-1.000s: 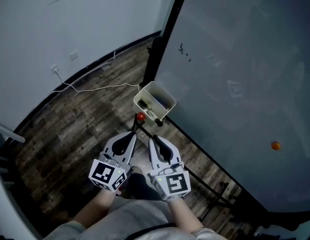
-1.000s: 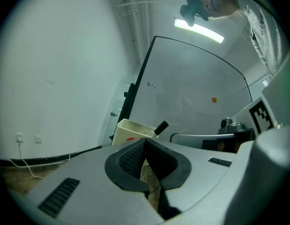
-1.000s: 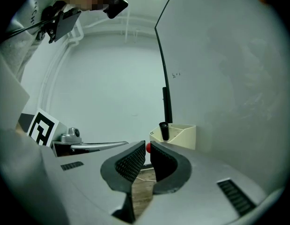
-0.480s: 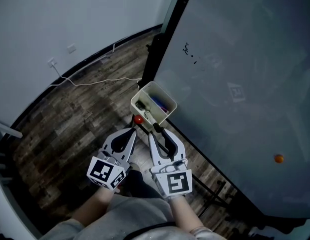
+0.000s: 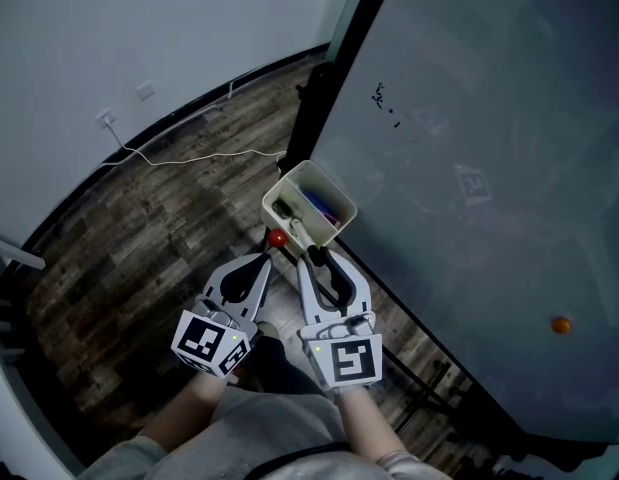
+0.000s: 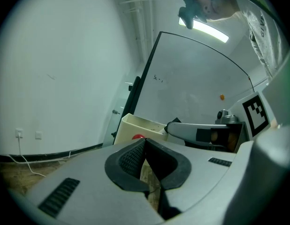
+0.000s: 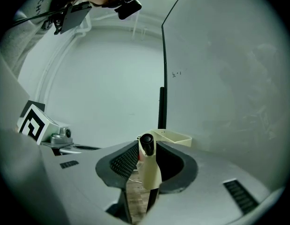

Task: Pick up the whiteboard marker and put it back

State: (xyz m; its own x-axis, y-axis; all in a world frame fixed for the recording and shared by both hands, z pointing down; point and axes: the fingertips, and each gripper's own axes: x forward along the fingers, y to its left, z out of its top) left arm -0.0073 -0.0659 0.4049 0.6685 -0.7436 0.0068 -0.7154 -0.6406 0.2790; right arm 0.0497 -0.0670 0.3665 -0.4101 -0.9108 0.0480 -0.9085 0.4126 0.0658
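A whiteboard marker [image 7: 147, 167] with a white body and black cap [image 5: 316, 258] stands between the pads of my right gripper [image 5: 313, 265], which is shut on it. Its cap points at the cream holder box [image 5: 310, 208] hung on the whiteboard's lower left corner, just short of the rim. The box [image 7: 172, 136] holds other pens. My left gripper [image 5: 262, 264] hangs beside the right one, jaws shut with nothing between them [image 6: 145, 157]. The left gripper view shows the box [image 6: 135, 127] and the right gripper [image 6: 201, 131].
The grey whiteboard [image 5: 489, 148] fills the right, with small ink marks and an orange magnet [image 5: 559, 324]. A red round thing [image 5: 277, 237] sits just below the box. The black stand post [image 5: 311, 108] and foot [image 5: 429, 378] rest on wood flooring. A white cable [image 5: 179, 158] runs along the wall.
Both grippers have edged forward, bringing the marker's cap closer to the box rim. The head view has shifted slightly. Both grippers stay shut.
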